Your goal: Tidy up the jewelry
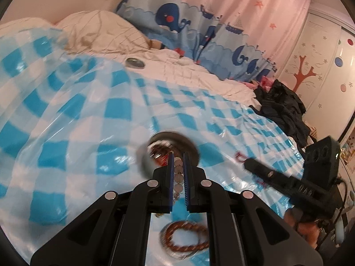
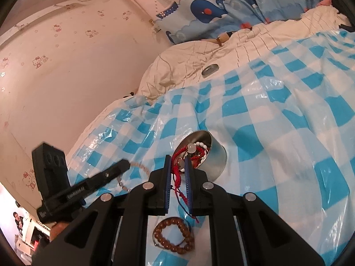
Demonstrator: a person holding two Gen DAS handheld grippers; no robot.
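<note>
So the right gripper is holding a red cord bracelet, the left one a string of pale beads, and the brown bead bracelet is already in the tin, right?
Not quite. The brown bead bracelet lies on the checked sheet, outside the tin, as the right wrist view shows. The right gripper does hold the red cord bracelet, the left gripper the pale beads.

Blue-and-white checked sheet (image 1: pixel 88 115)

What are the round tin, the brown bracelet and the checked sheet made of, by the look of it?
Round tin: looks like bare metal, with a smooth silver wall and soft reflections. Brown bracelet: round glossy beads with small highlights, possibly polished wood or resin; I can't tell which. Checked sheet: thin plastic film, judging by its glare patches and its sharp, crinkled folds over the bedding.
</note>
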